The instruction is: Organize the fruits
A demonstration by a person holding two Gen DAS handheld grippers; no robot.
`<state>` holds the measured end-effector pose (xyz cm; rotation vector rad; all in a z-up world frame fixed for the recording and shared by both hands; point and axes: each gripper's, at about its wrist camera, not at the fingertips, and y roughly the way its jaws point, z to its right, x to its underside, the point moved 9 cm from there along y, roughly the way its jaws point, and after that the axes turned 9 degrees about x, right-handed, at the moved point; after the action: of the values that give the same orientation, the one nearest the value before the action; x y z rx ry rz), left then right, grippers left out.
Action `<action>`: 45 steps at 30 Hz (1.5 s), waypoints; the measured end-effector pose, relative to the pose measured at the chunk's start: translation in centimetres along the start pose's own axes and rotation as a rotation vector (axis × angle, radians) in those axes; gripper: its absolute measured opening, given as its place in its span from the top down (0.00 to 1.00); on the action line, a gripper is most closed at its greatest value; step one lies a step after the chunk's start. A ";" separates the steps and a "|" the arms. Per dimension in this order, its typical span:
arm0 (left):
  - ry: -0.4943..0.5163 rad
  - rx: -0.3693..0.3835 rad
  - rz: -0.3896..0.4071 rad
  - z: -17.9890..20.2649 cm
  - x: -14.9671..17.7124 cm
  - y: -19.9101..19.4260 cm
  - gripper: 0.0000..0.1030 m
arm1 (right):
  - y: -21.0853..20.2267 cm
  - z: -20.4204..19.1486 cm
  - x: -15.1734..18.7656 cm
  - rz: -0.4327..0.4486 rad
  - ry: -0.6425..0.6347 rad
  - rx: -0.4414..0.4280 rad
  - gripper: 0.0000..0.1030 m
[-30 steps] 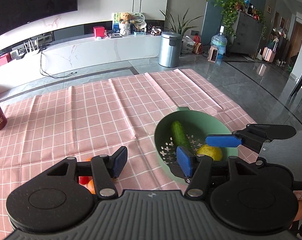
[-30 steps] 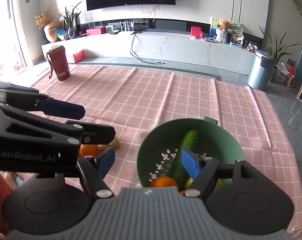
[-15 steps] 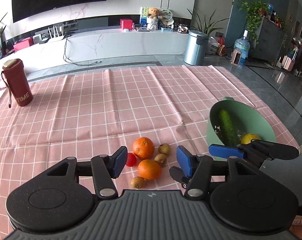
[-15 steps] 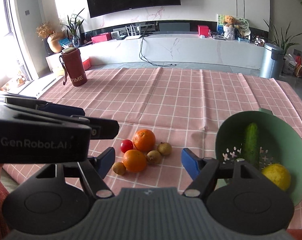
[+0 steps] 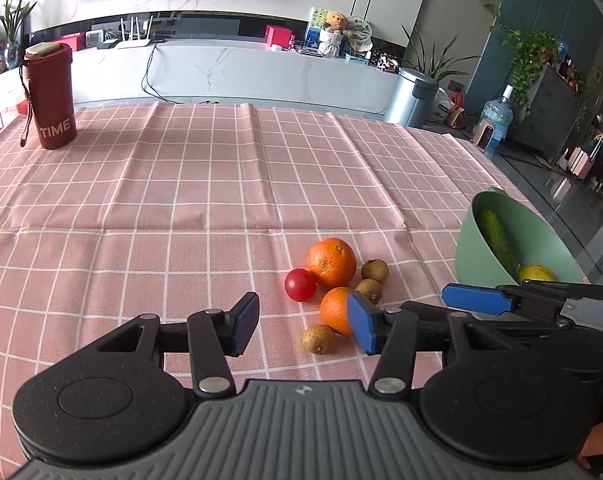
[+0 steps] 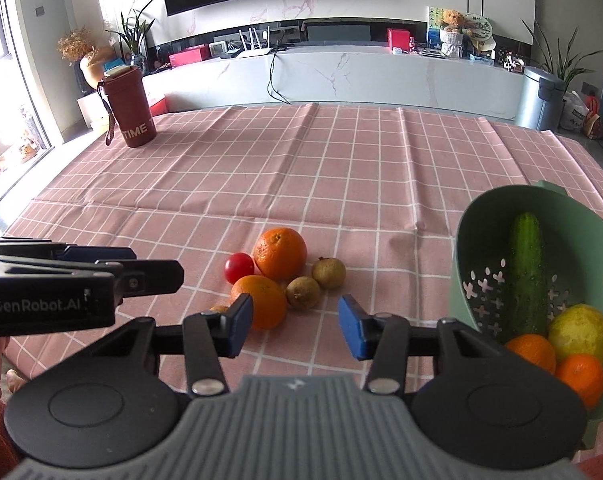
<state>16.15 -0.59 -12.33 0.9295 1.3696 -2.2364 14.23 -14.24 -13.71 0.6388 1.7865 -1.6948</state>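
Creased checked tablecloth (image 6: 341,168) under round oranges (image 6: 279,253), perforated colander (image 6: 485,240).

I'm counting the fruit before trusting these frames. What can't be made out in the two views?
- Left wrist view: the green colander is cut by its own wall and the right gripper, so only the cucumber and lemon show.
- Left wrist view: the near orange is partly behind the left gripper pad.
- Right wrist view: the third small brown fruit is almost hidden behind a finger.
- Neither view shows the table's near edge.
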 end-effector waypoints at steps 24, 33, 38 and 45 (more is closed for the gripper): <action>0.068 0.069 -0.176 0.2 3.1 5.2 0.57 | 3.5 0.0 0.3 -0.084 0.077 -0.060 0.71; 0.096 0.087 -0.188 0.7 3.2 6.0 0.71 | 4.3 -0.6 0.2 -0.102 0.112 -0.127 0.71; 0.075 0.041 -0.189 -0.4 3.1 5.3 0.74 | 4.5 -1.1 0.0 -0.103 0.129 -0.166 0.70; -0.053 -0.042 -0.144 -3.7 2.3 4.1 0.74 | 5.2 -1.8 0.0 -0.118 0.168 -0.193 0.65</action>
<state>18.25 0.81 -17.78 0.7744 1.4966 -2.3094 17.67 -12.04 -17.38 0.6162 2.1139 -1.5562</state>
